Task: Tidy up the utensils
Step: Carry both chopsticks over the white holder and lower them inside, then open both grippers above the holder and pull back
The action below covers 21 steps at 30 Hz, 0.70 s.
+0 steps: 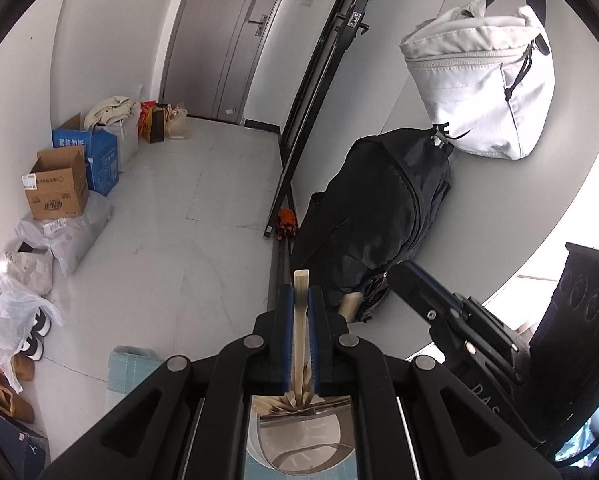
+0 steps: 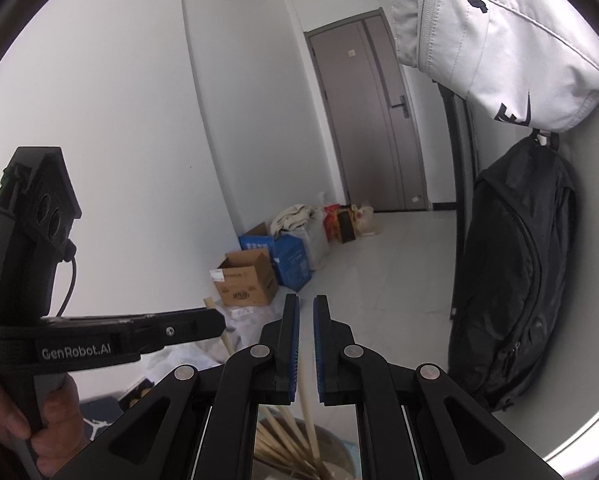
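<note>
My left gripper (image 1: 299,300) is shut on a pale wooden chopstick (image 1: 300,320) that stands upright between its blue pads; its top pokes above the fingertips. Below it sits a round metal holder (image 1: 299,452) with several more chopsticks. My right gripper (image 2: 306,312) has its jaws a narrow gap apart with nothing clamped; a chopstick (image 2: 309,408) stands behind the gap, rising from the same holder (image 2: 339,452). The left gripper also shows in the right wrist view (image 2: 215,324), with the chopstick's top (image 2: 210,303) above it. The right gripper shows in the left wrist view (image 1: 403,276).
A black backpack (image 1: 379,216) and a white bag (image 1: 483,92) hang on the wall to the right. Cardboard boxes (image 1: 57,188), plastic bags and shoes (image 1: 7,384) line the floor at left. A grey door (image 1: 235,40) is at the far end.
</note>
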{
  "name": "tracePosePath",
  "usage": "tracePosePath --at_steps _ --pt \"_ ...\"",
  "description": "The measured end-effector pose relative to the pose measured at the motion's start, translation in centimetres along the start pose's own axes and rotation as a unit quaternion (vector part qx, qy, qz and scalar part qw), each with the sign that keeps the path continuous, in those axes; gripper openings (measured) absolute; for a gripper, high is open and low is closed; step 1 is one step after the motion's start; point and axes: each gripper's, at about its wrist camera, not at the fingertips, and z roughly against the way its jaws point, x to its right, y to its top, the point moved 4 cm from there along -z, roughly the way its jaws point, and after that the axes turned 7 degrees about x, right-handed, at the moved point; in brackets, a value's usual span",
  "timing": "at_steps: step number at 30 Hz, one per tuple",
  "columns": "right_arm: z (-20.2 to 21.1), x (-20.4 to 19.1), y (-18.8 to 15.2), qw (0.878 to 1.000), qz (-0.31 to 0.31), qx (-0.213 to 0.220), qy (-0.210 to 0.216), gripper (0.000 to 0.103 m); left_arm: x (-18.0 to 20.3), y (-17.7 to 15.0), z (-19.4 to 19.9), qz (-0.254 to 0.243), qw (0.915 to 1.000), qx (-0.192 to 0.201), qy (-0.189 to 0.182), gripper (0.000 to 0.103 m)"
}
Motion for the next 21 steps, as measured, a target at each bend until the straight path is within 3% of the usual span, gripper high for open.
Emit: tracePosePath --at_steps 9,12,14,15,18,21 --pt "1.3 0.3 -0.6 1.0 -0.017 -0.01 -0.008 0.009 -0.3 0.0 0.8 -0.009 0.9998 -0.013 0.01 0.007" --pt "1.7 0.6 -0.8 0.999 -0.024 -0.016 -0.014 0.012 -0.4 -0.2 1.0 -0.006 0.9998 -0.019 0.009 0.017" --pt "2.1 0.7 -1.2 0.999 -0.031 -0.022 -0.018 0.032 -0.8 -0.4 1.2 -0.001 0.9997 -0.019 0.012 0.027" --pt "2.2 0.8 -1.3 0.999 -0.033 -0.023 -0.017 0.037 -0.9 -0.5 1.4 0.003 0.9998 -0.016 0.014 0.031" --pt "3.1 0.6 -1.6 0.999 -0.036 -0.026 -0.019 0.043 -1.2 -0.7 2.3 0.006 0.9997 -0.01 0.021 0.039" --pt "4.2 0.4 -1.9 0.999 -0.04 -0.024 -0.02 0.056 -1.2 -0.7 3.1 0.004 0.9996 -0.001 0.028 0.043"
